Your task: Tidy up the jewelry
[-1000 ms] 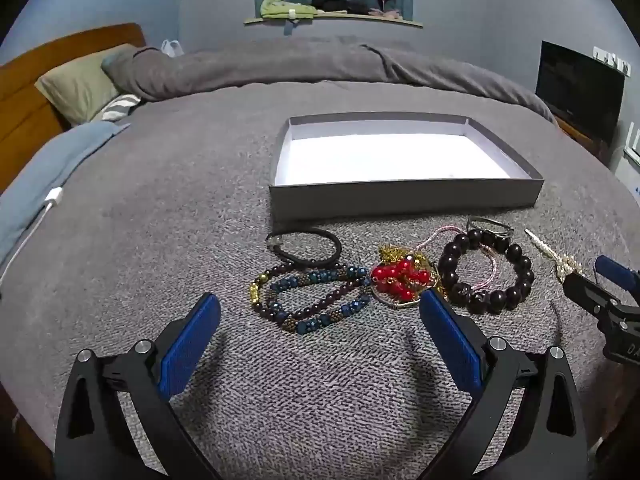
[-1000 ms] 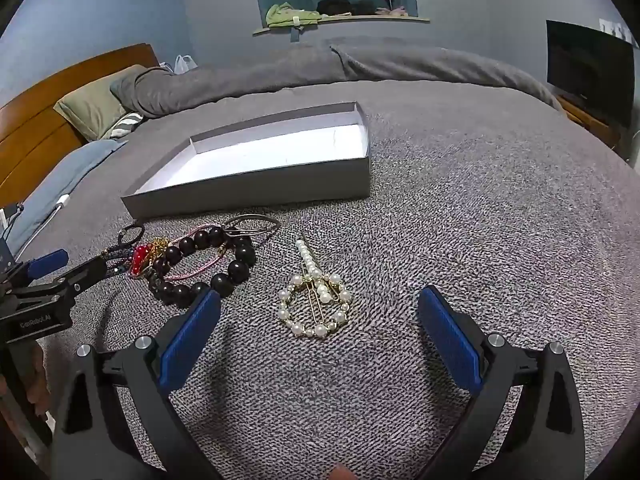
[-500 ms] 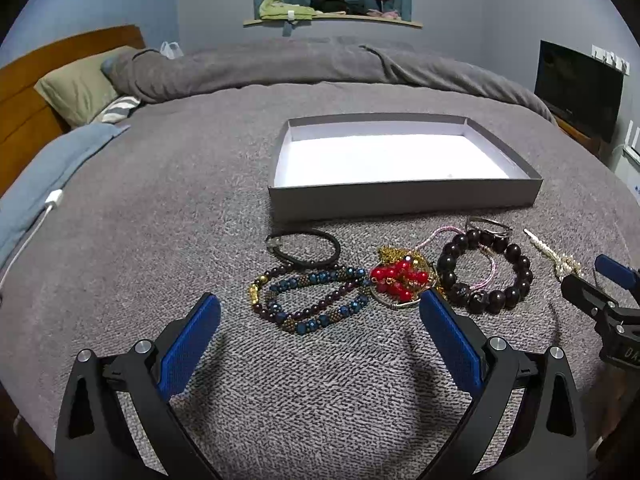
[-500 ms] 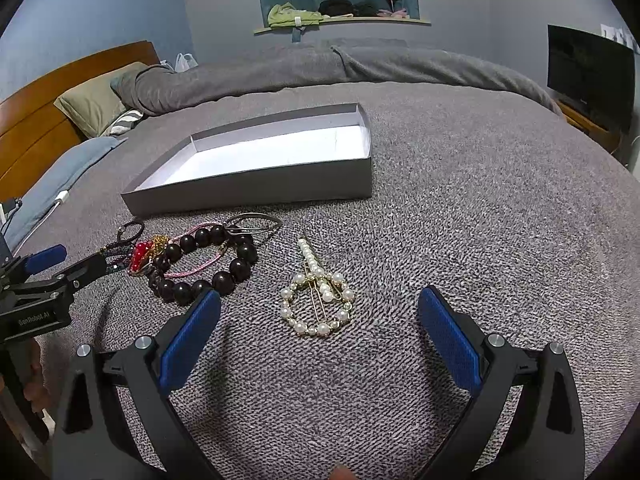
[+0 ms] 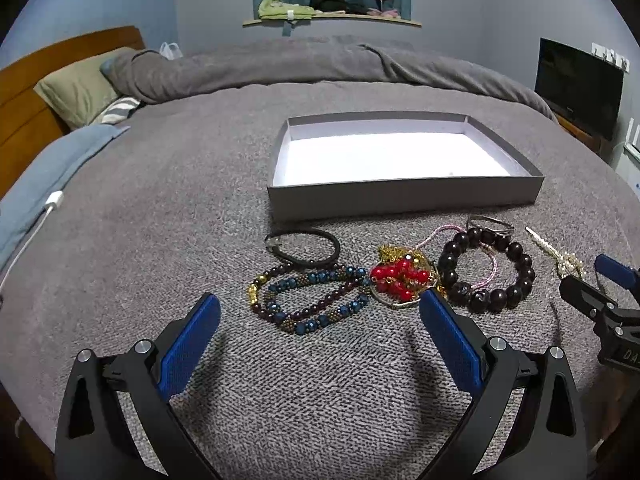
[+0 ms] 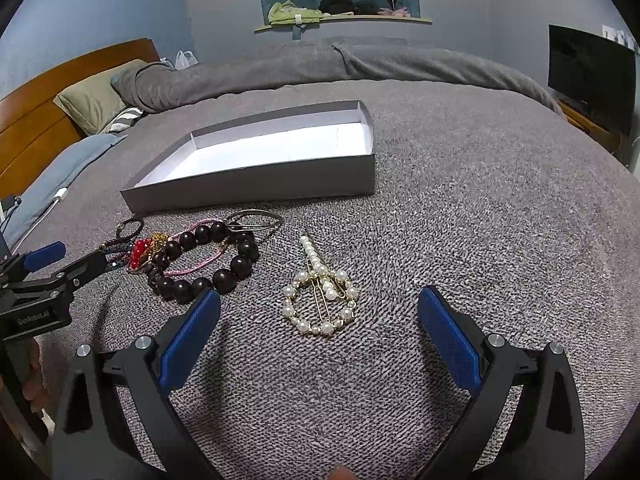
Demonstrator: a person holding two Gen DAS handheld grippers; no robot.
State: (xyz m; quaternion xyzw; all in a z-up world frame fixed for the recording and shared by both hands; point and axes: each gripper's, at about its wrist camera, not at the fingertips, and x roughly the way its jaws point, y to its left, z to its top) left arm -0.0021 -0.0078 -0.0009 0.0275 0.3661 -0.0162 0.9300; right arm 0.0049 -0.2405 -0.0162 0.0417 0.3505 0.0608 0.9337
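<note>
An empty grey box [image 5: 404, 199] [image 6: 256, 194] with a white floor lies on the grey bed cover. In front of it lie a black band [image 5: 306, 245], blue and purple bead strands [image 5: 308, 298], a red bead piece [image 5: 398, 278], a dark bead bracelet [image 5: 486, 270] [image 6: 208, 266], a thin pink loop [image 5: 490, 268], a metal ring clasp [image 6: 256, 220] and a pearl hair clip [image 6: 320, 294] [image 5: 558, 250]. My left gripper [image 5: 320, 316] hangs open just short of the bead strands. My right gripper [image 6: 318, 316] is open around the near end of the pearl clip, with nothing held.
A folded grey duvet [image 5: 320, 64] and pillows [image 5: 80, 88] lie behind the box, with a wooden headboard [image 5: 24, 92] at left. A white cable [image 5: 32, 232] runs on the blue sheet at left. A dark screen [image 5: 576, 84] stands at right.
Both grippers have eased slightly back and up from the jewelry. Nothing was taken hold of and the jewelry has not moved.
</note>
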